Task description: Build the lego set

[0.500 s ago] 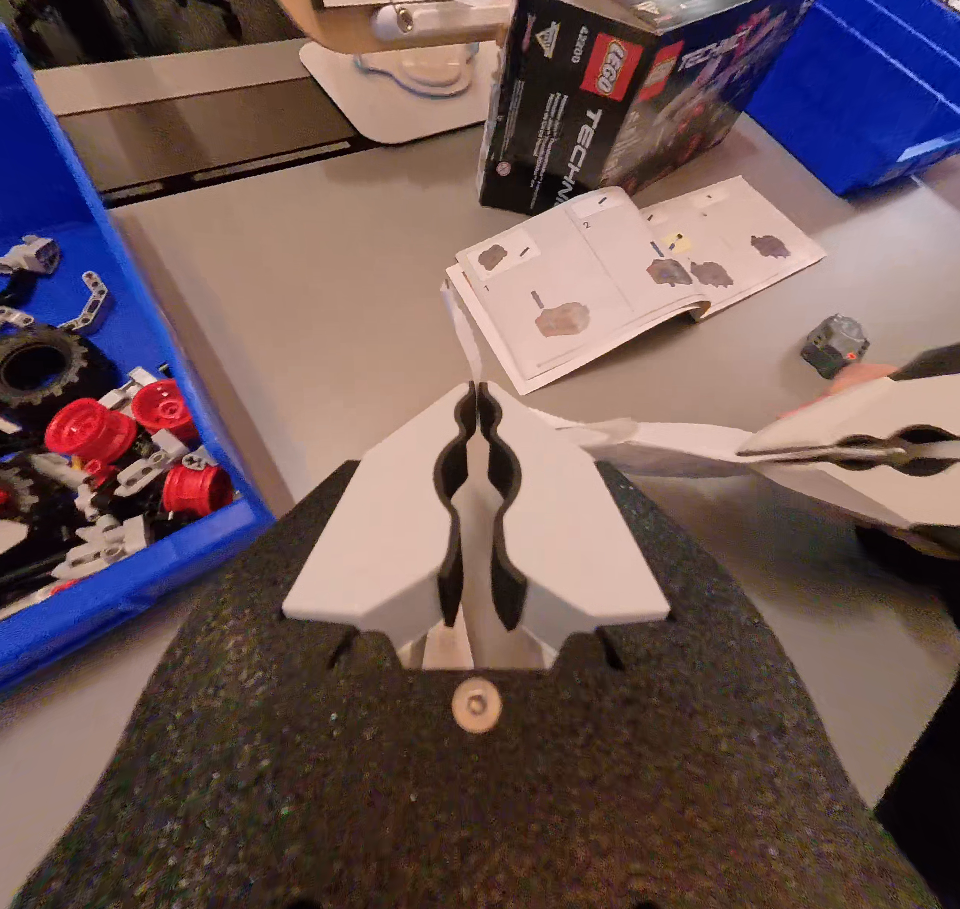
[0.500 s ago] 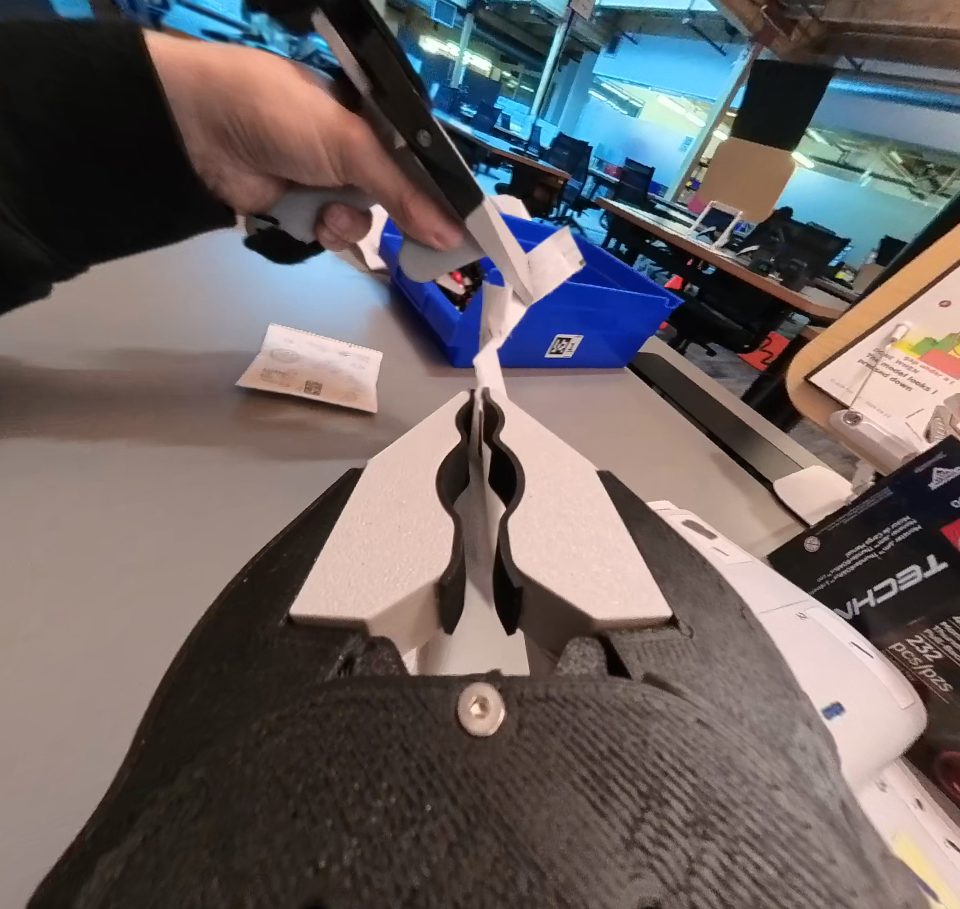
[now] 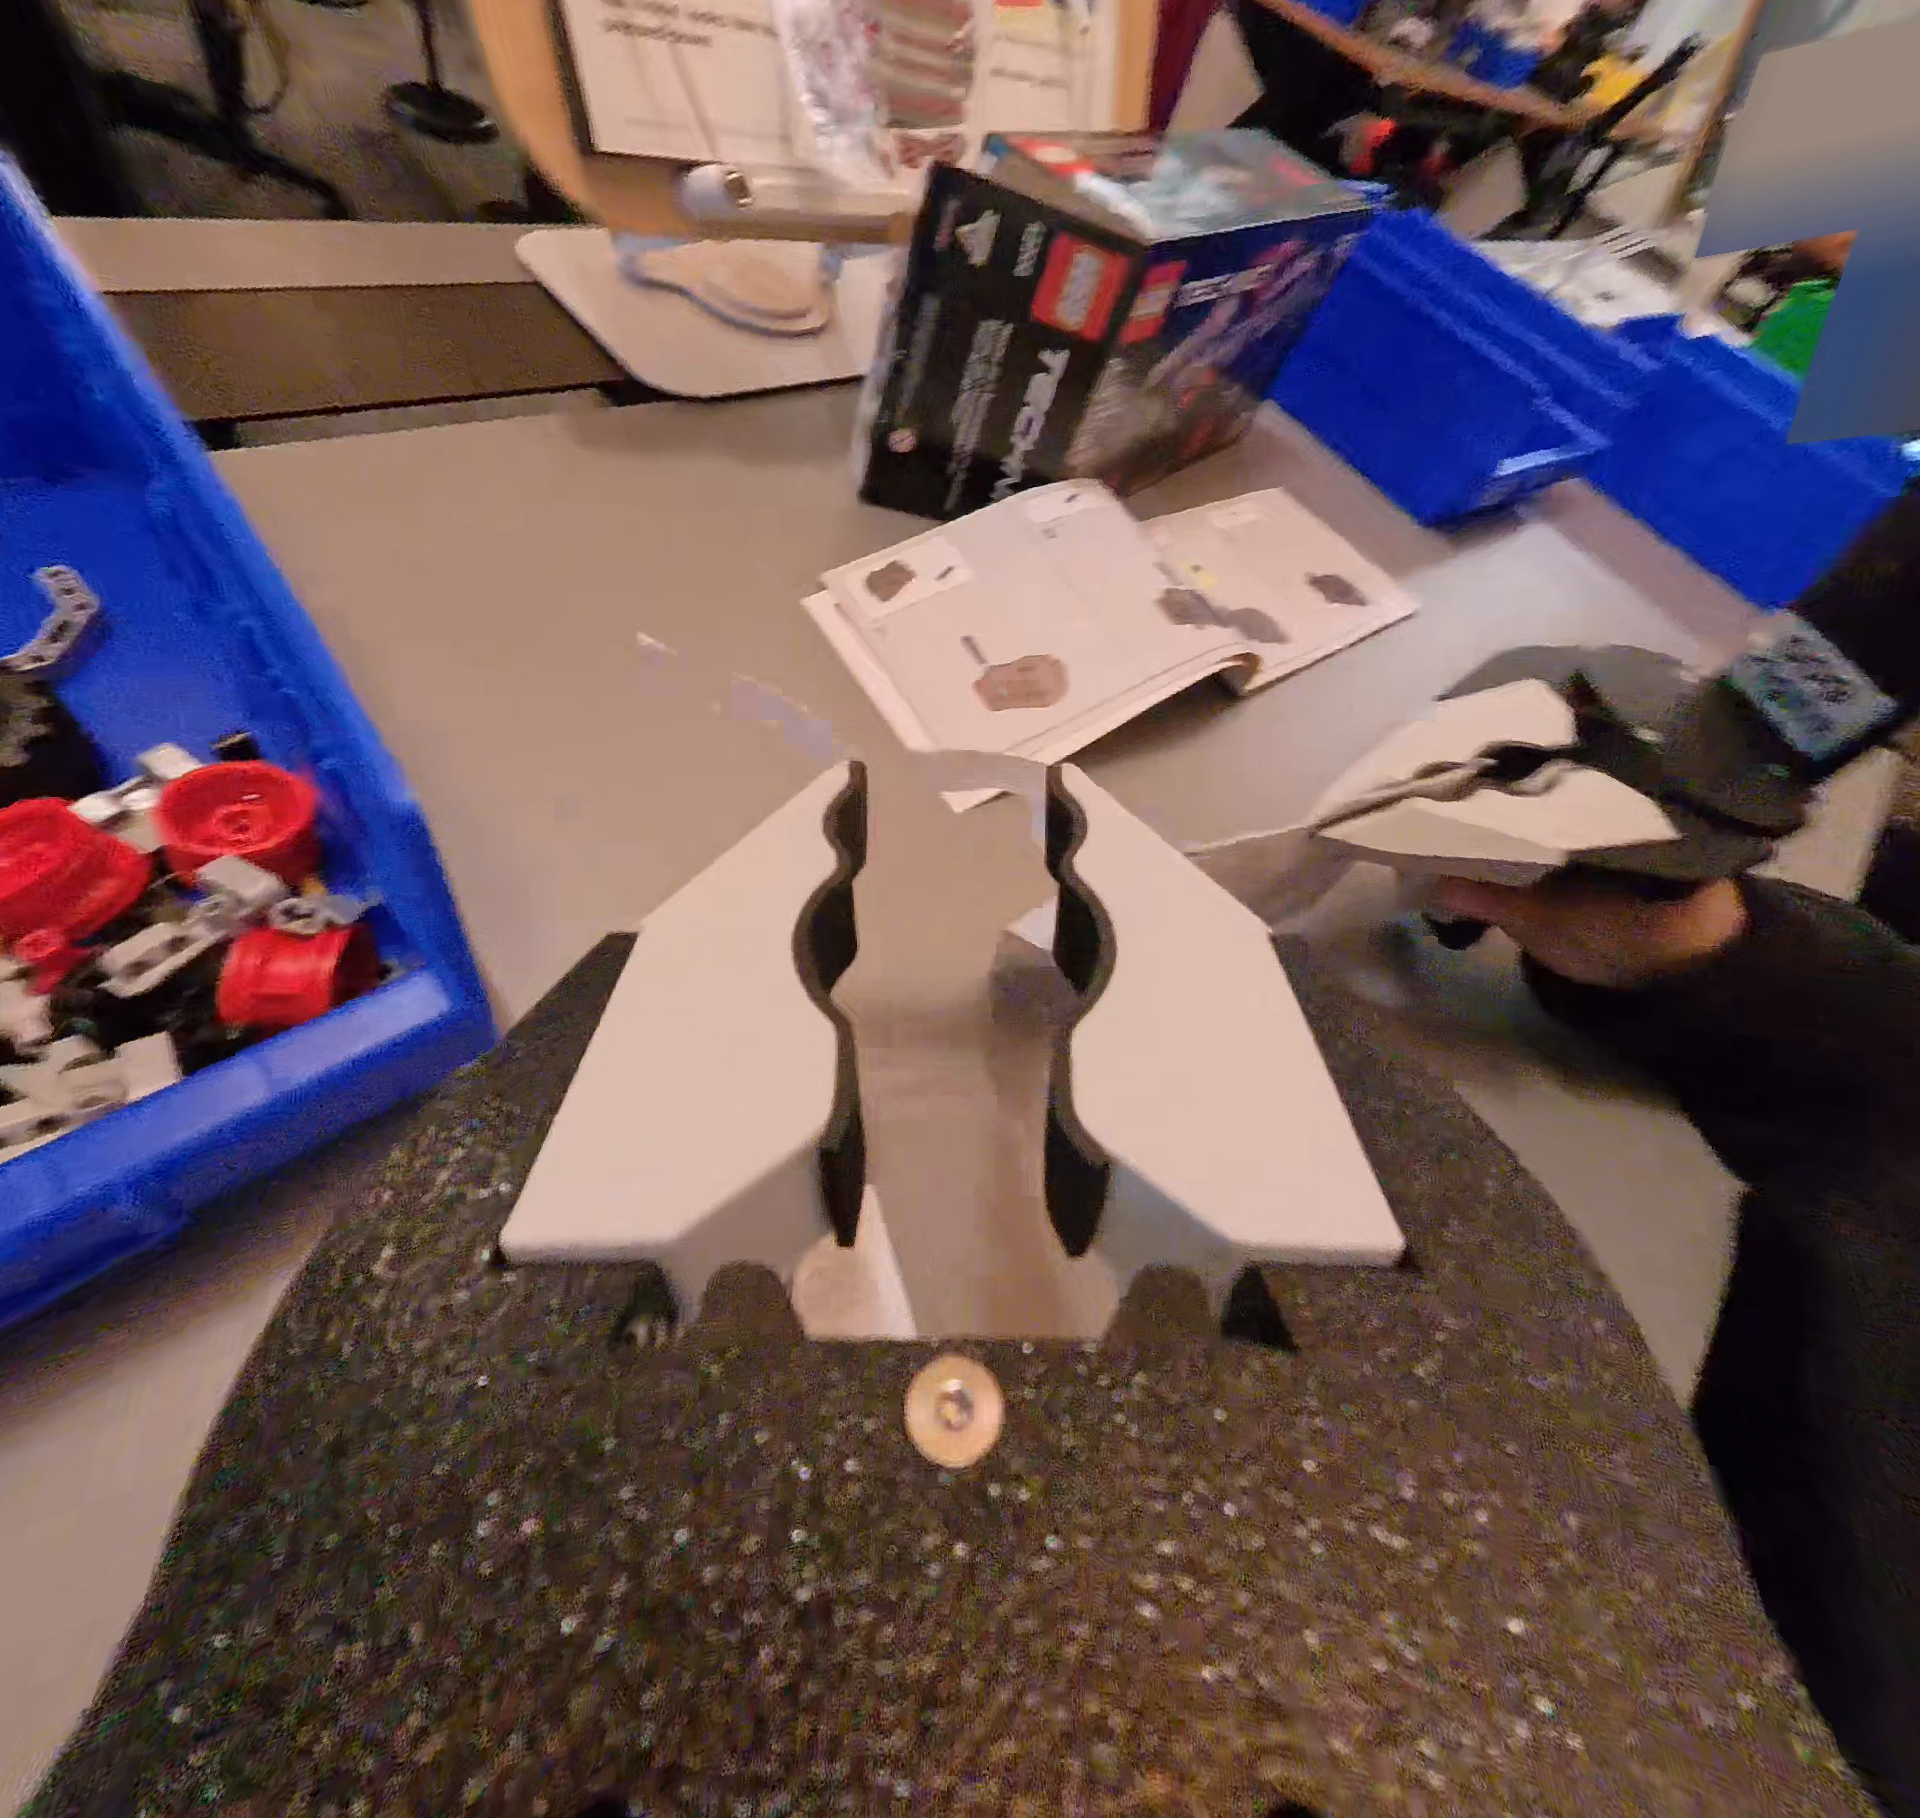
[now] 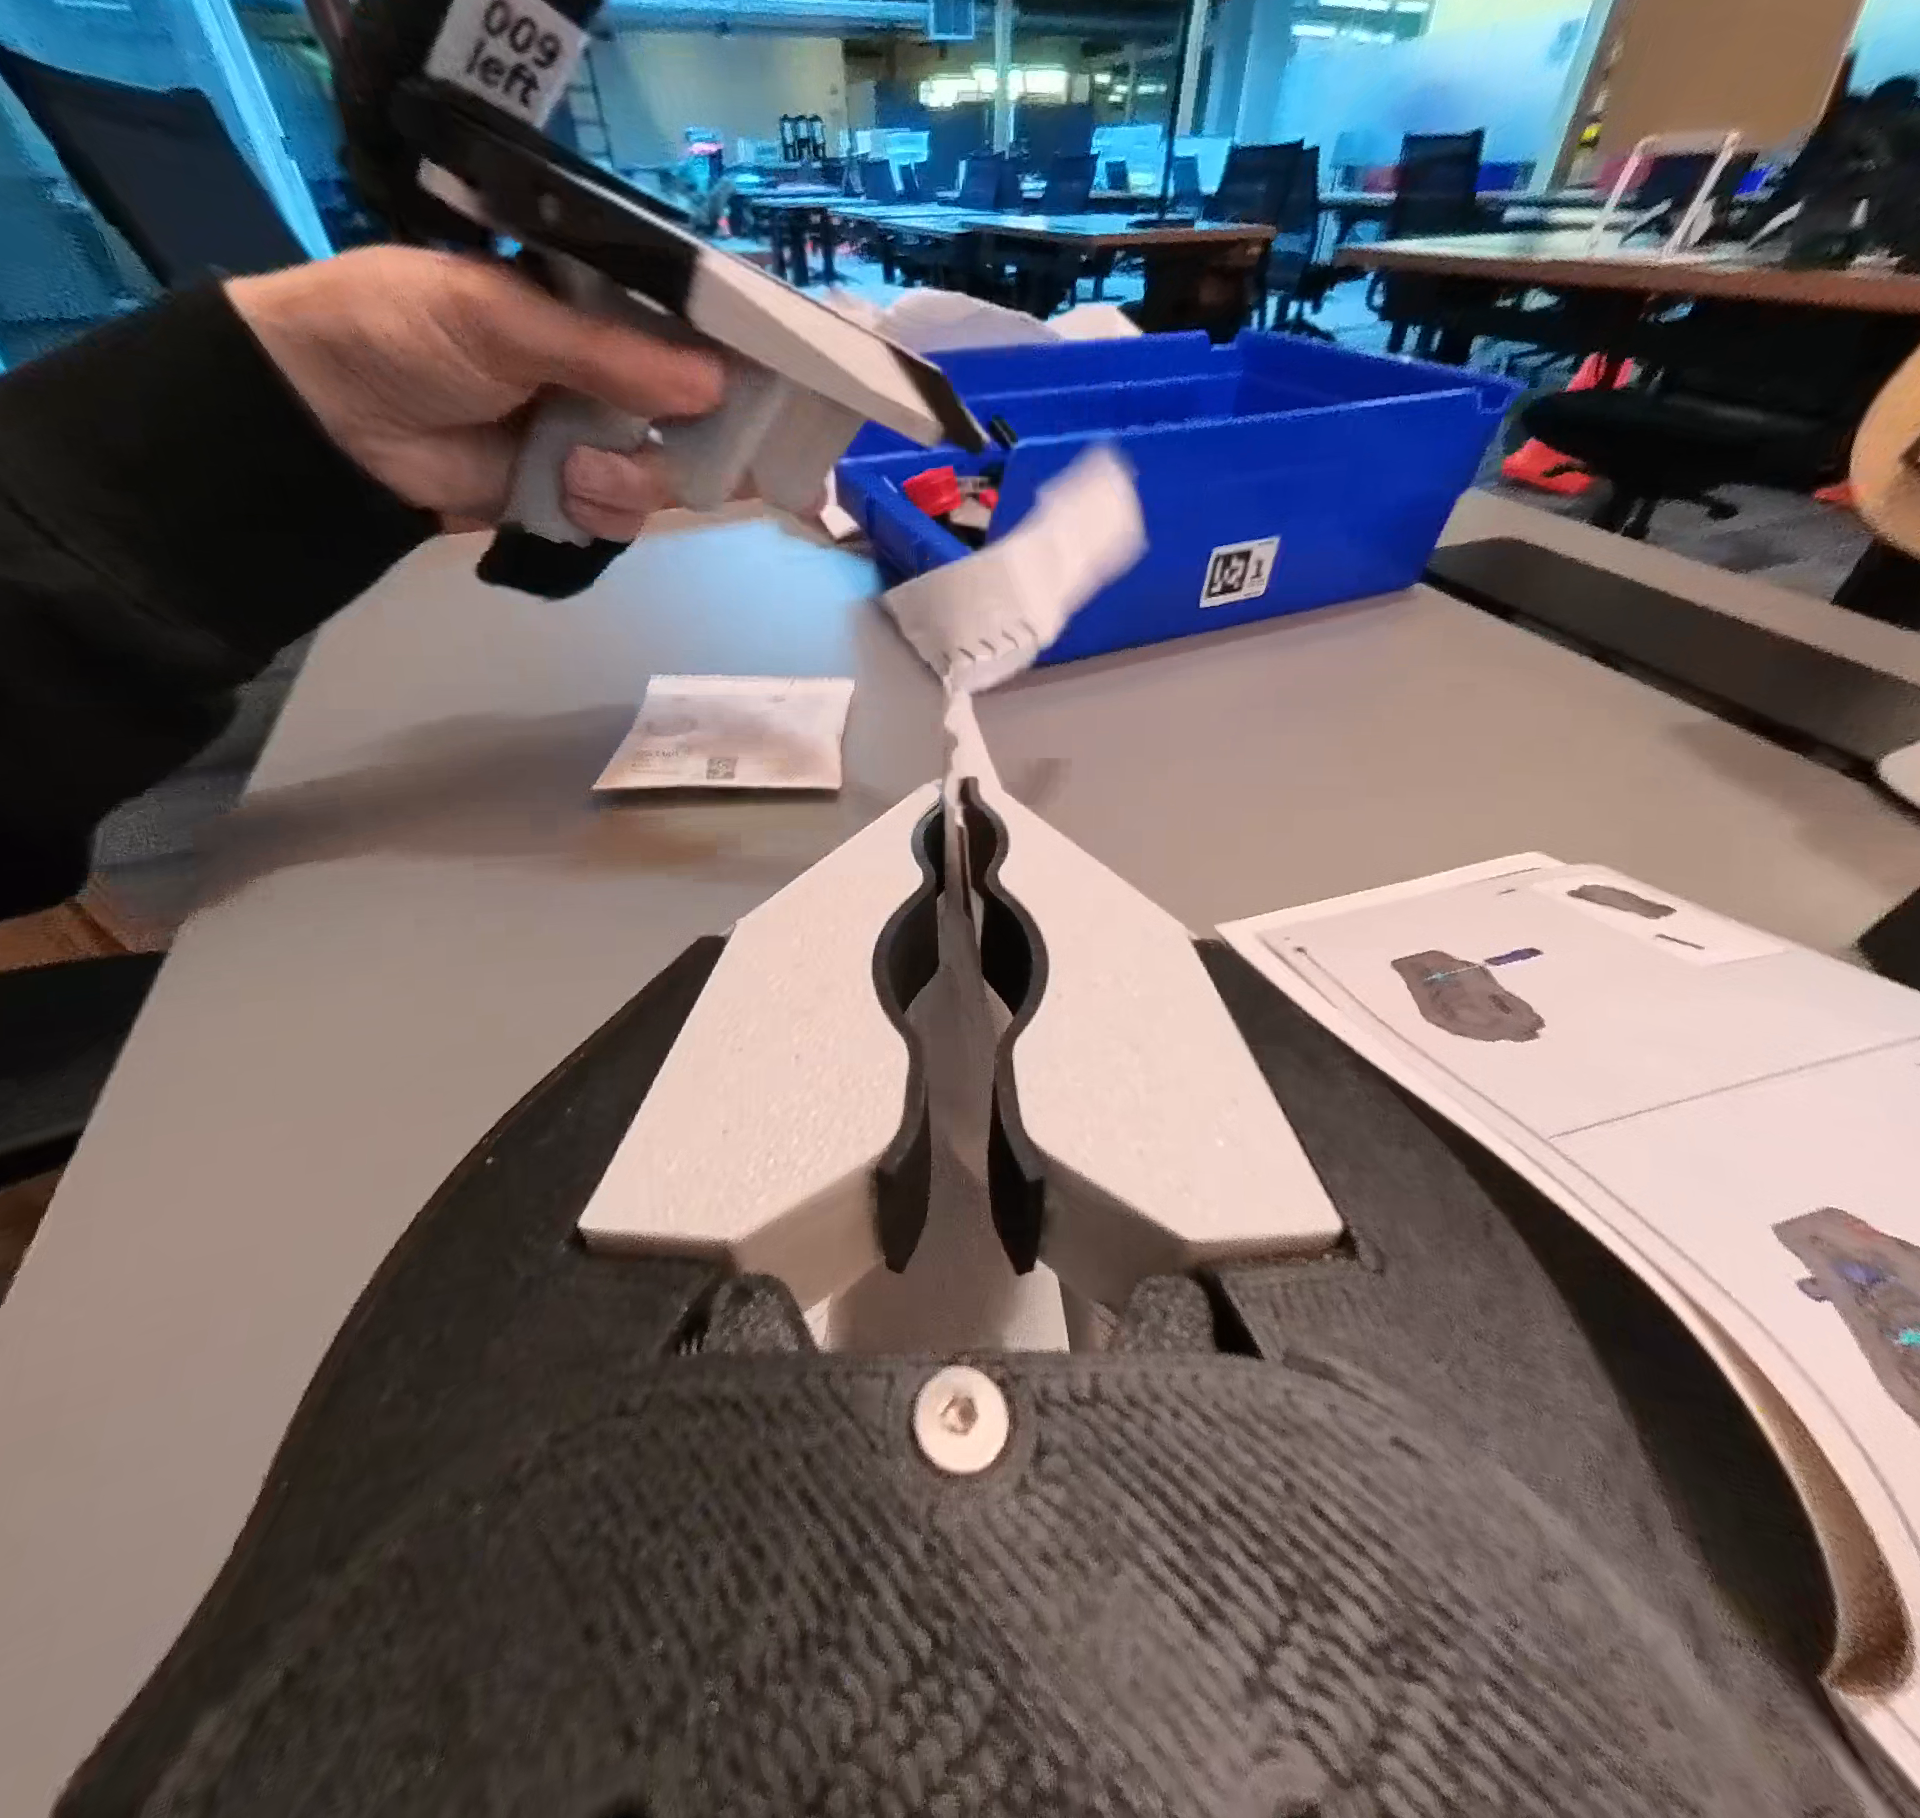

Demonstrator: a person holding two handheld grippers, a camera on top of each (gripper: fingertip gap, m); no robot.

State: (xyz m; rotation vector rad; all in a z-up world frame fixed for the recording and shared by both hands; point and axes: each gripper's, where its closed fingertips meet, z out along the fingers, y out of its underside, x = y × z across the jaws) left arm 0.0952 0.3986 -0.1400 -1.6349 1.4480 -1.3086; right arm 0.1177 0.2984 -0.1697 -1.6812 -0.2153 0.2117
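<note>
While your right gripper (image 4: 961, 802) stays pinched on the torn paper bag (image 4: 1023, 573), your left gripper (image 3: 951, 792) stands wide and empty

Your left tongs hold nothing, with bare grey table (image 3: 582, 563) showing between them; your right tongs are closed on the bag's twisted neck, the bag flapping towards 1 o'clock above the table. The lego parts lie in the blue bin (image 3: 312, 781) at your left gripper's 9 o'clock, red wheels (image 3: 239, 812) among them; the open instruction booklet (image 3: 1101, 615) lies at 1 o'clock before the lego box (image 3: 1081, 345). Risk, as judged: any piece left in the bag may spill and scatter if you swing it, and the thin neck may tear further under tension
</note>
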